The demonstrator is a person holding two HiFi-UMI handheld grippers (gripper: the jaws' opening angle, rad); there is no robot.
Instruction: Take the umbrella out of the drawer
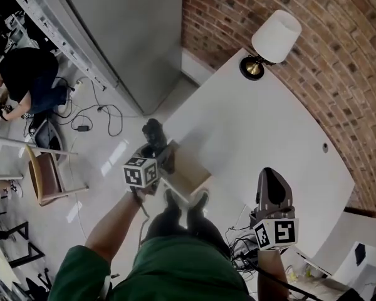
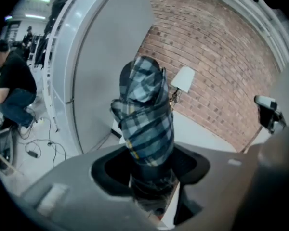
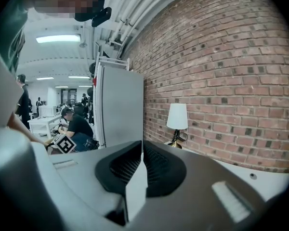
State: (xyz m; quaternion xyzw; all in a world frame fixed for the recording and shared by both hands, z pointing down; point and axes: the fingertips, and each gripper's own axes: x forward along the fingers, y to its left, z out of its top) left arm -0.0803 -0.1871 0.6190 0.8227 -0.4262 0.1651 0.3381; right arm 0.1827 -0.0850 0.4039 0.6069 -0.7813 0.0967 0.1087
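left gripper (image 2: 149, 172) pinches the blue-plaid folded fabric umbrella (image 2: 147, 112) low on its canopy, likely light, squashy, slippery; right gripper (image 3: 142, 153) pressed together.

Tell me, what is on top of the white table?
A lamp stands at its far corner, by the brick wall. The right gripper hides part of the table, at its near edge.
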